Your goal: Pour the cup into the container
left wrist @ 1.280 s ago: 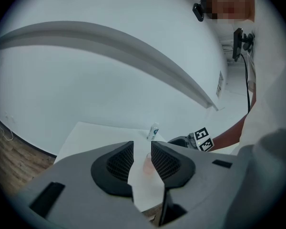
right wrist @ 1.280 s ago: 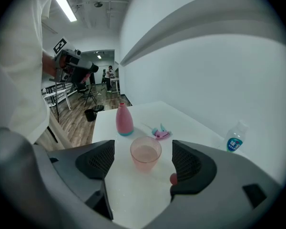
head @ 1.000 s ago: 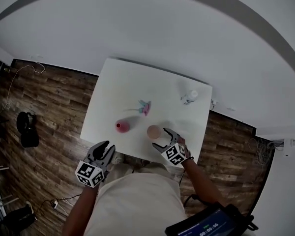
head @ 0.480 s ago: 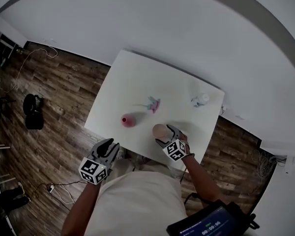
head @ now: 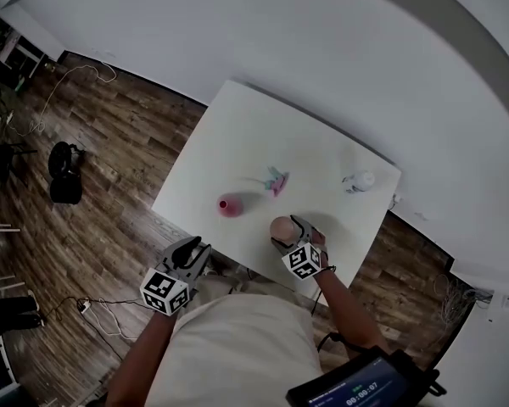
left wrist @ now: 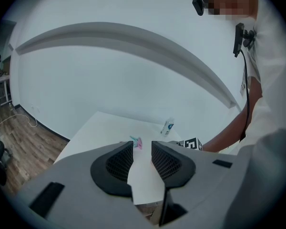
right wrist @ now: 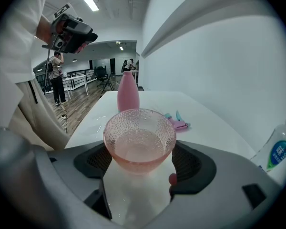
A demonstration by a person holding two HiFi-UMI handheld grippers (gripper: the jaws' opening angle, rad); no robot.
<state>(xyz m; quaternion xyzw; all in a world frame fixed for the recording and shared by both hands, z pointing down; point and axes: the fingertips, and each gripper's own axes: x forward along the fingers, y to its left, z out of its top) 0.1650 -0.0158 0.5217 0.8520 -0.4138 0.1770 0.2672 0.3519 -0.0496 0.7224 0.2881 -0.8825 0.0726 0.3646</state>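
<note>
The left gripper (head: 192,252) hangs off the near edge of the white surface (head: 237,134), its dark, mesh-textured fingers (left wrist: 118,162) released, a narrow gap between them and nothing inside. On the surface stands the container (head: 230,204), a smooth pink bottle shape with a rounded top. Behind it lies a small pink and teal item (head: 276,181). The right gripper (head: 290,230) has its fingers (right wrist: 188,163) clenched against both sides of the cup (right wrist: 139,144), a pebbled, translucent pink bowl-like glass. A clear plastic bottle (head: 359,181) sits far right.
</note>
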